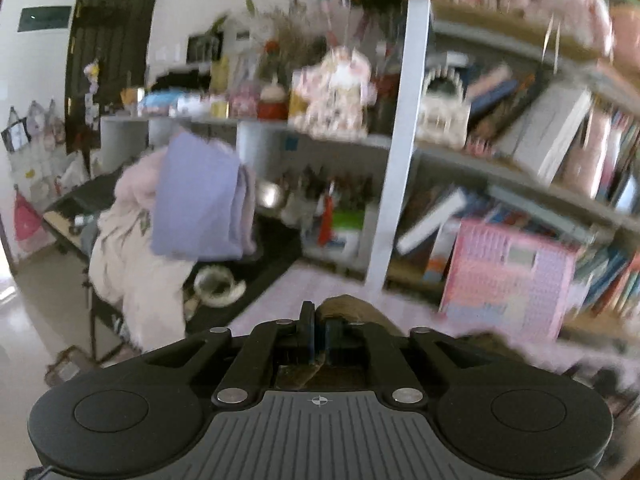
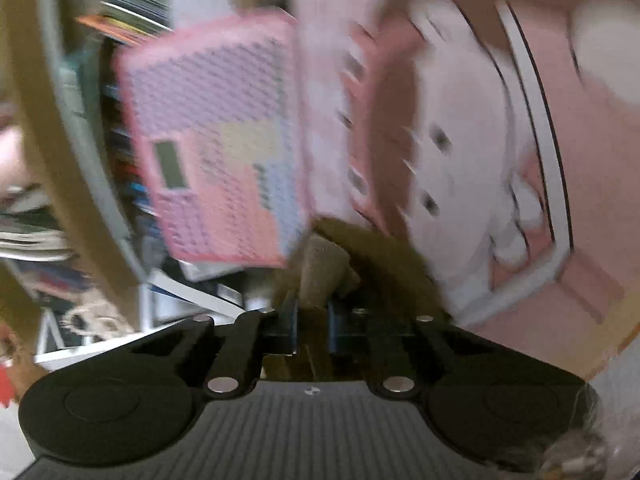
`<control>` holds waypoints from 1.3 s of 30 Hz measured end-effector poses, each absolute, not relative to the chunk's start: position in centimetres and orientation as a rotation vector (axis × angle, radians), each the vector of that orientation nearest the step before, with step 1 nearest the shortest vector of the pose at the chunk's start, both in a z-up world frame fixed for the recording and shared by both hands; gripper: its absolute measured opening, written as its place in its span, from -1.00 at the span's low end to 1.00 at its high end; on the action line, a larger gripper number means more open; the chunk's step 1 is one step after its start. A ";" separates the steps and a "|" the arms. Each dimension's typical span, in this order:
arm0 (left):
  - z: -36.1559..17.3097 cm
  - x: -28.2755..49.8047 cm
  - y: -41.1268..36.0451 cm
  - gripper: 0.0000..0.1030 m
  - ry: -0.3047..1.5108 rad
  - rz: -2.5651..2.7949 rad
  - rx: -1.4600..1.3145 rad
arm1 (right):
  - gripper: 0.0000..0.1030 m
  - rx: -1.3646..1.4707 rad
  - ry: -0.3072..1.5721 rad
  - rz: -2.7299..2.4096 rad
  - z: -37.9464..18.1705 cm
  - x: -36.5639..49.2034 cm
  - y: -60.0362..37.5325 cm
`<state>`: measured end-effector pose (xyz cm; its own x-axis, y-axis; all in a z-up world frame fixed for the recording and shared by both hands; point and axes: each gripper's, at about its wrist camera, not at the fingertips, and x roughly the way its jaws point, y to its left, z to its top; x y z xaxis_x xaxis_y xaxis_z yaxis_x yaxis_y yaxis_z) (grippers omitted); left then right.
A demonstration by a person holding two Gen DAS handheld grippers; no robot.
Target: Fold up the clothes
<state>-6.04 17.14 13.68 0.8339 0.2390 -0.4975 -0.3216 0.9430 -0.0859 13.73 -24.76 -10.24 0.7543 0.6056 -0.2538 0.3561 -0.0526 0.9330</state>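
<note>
Left gripper (image 1: pixel 319 322) has its jaws drawn nearly together, pinching a fold of brown cloth (image 1: pixel 352 308); a scrap of the same cloth shows below, between the finger bases. The gripper tilts somewhat downward over a pale pink surface (image 1: pixel 320 284). Beyond it, a pink patterned box (image 1: pixel 508 280) leans at the foot of a crowded bookshelf (image 1: pixel 520 140), and to the left a heap of pale pink and lavender clothes (image 1: pixel 172 216) sits on a dark table (image 1: pixel 276 252). Right gripper (image 2: pixel 314 320) is likewise clamped on the brown cloth (image 2: pixel 324 268), which bunches up between the jaws; its view is rolled steeply sideways. Ahead, the pink box (image 2: pixel 216 152) fills the left, and a pink panel with a white cartoon figure (image 2: pixel 472 152) the right. Both views are motion-blurred.
</note>
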 end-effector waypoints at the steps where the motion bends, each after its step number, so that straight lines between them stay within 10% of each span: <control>1: 12.8 -5.7 17.1 -0.70 0.551 0.282 -0.167 | -0.79 1.654 0.739 0.243 -9.3 13.6 -25.7; 5: 9.3 -5.0 16.3 -0.34 0.720 0.201 -0.121 | -0.79 1.560 0.517 0.274 -3.9 12.8 -30.7; 13: 7.2 -5.3 16.7 -0.33 0.718 0.174 -0.196 | -0.79 1.104 0.065 0.441 11.6 10.6 -36.6; 18: 7.6 -4.1 15.8 -0.32 0.671 0.120 -0.209 | -0.79 0.648 0.116 0.707 19.1 9.7 -29.0; 27: 5.5 -4.4 15.9 -0.32 0.705 0.103 -0.268 | -0.79 0.132 0.992 0.880 0.2 6.9 -9.7; 39: 4.2 -3.8 14.7 -0.32 0.734 0.040 -0.224 | -0.69 0.117 1.098 0.880 -4.4 3.4 -7.3</control>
